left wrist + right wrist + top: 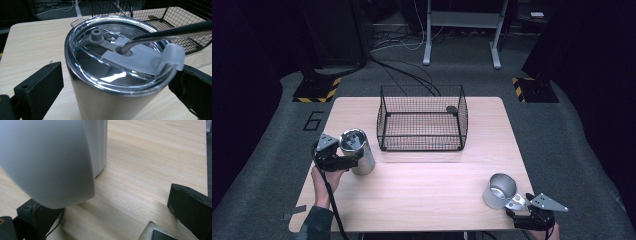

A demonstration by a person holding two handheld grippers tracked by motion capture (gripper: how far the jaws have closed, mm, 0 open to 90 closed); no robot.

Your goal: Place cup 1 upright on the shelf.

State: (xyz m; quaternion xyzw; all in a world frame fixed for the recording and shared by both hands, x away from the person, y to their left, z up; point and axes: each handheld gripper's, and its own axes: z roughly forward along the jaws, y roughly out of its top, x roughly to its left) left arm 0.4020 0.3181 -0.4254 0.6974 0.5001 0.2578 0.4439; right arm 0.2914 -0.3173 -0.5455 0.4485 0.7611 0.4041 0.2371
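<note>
High view shows us at the near side of a wooden table (422, 185), with a black wire basket (422, 125) standing at twelve o'clock. Our left gripper (343, 161) sits at nine o'clock with its jaws spread on either side of a steel tumbler (358, 151); in the left gripper view the tumbler (110, 82) carries a clear lid (117, 52) and a metal straw (165, 33) pokes through it, and both black jaws stand apart from the wall, so nothing is clamped yet. Our right gripper (518, 204) is at five o'clock, just beside the handle of a steel mug (500, 190) that stands upright. In the right gripper view the mug's handle (50, 162) looms blurred between widely parted jaws, and we think it is not pinched, though the blur leaves some doubt.

We judge the step in hand to be the grasp of each vessel. Next we need to close the left jaws squarely on the tumbler's wall below the lid, keep it upright so the straw stays put, then lift it toward the basket.
</note>
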